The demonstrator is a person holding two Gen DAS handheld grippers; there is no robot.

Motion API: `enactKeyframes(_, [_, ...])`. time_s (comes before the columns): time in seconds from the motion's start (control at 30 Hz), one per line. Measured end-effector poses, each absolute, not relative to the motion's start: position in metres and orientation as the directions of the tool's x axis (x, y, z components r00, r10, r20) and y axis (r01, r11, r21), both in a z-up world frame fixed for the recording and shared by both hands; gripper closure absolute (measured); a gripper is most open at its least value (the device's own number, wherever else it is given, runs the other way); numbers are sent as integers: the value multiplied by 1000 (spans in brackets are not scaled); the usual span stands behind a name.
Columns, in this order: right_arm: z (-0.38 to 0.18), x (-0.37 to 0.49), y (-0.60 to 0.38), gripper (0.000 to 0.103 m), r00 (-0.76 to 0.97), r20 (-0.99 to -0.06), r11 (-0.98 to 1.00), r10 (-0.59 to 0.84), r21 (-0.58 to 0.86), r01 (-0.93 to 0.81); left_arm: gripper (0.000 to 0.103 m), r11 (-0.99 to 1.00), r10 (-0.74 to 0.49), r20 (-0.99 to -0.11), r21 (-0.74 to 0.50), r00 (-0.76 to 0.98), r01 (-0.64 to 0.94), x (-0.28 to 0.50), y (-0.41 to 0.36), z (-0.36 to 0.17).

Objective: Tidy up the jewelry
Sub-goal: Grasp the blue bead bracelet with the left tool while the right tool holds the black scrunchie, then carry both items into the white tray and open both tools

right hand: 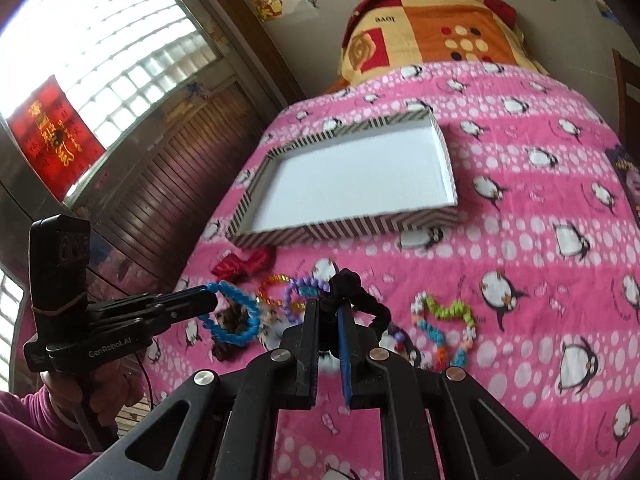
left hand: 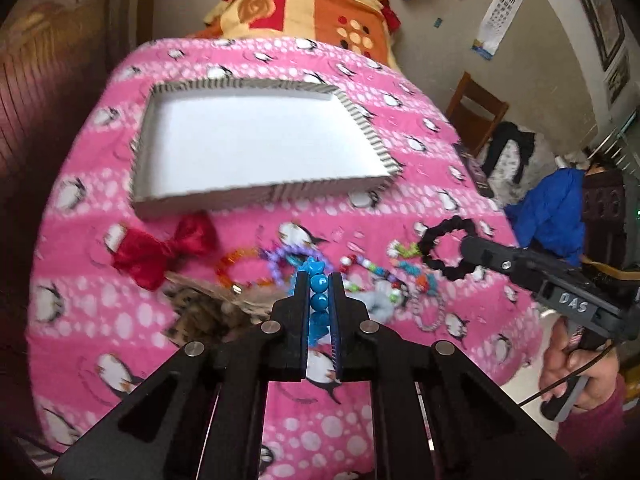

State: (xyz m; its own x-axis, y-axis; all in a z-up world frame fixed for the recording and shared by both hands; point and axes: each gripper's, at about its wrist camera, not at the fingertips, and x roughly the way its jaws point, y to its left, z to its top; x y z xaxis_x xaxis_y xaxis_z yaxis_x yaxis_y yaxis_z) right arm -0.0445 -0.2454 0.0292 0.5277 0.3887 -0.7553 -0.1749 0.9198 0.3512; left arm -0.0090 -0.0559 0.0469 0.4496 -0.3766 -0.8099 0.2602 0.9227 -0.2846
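Note:
My left gripper (left hand: 319, 280) is shut on a blue bead bracelet (left hand: 319, 294) and holds it above the pink penguin blanket; the bracelet hangs as a loop in the right wrist view (right hand: 236, 318). My right gripper (right hand: 329, 312) is shut on a black scrunchie (right hand: 348, 288), lifted over the jewelry pile; the scrunchie also shows in the left wrist view (left hand: 446, 246). An empty white box with striped sides (left hand: 256, 200) (right hand: 344, 232) lies beyond the pile. A red bow (left hand: 160, 250), orange bracelet (left hand: 236, 266), purple bracelet (left hand: 280, 264) and multicolour bead strings (right hand: 444, 320) lie on the blanket.
The pink penguin blanket (left hand: 360, 420) covers the table. A folded orange and red blanket (left hand: 304, 4) sits behind it. A wooden chair (left hand: 476, 116) and blue cloth (left hand: 552, 212) stand to the right. A wooden wall and window (right hand: 100, 60) are on the left.

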Motion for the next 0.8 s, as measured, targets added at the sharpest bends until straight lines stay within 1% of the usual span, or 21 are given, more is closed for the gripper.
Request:
enactKeyframes(0.2, [45, -19, -246, 95, 556, -726, 912, 405, 363, -191, 96, 942, -328, -783, -232, 528, 241, 15, -42, 69])
enactKeyframes(0.4, [52, 22, -234, 95, 565, -716, 912, 410, 342, -228, 96, 963, -268, -789, -209, 552, 169, 61, -31, 71])
enactKeyframes(0.57, [35, 69, -220, 95, 528, -738, 907, 421, 345, -240, 96, 968, -252, -798, -209, 548, 141, 103, -31, 61])
enactKeyframes(0.73, [2, 114, -198, 95, 462, -797, 918, 388, 287, -274, 96, 965, -254, -820, -251, 513, 77, 139, -23, 35])
enactKeyframes(0.8, [-14, 127, -187, 95, 432, -821, 919, 374, 264, -294, 96, 970, -226, -839, -241, 495, 35, 147, -17, 20])
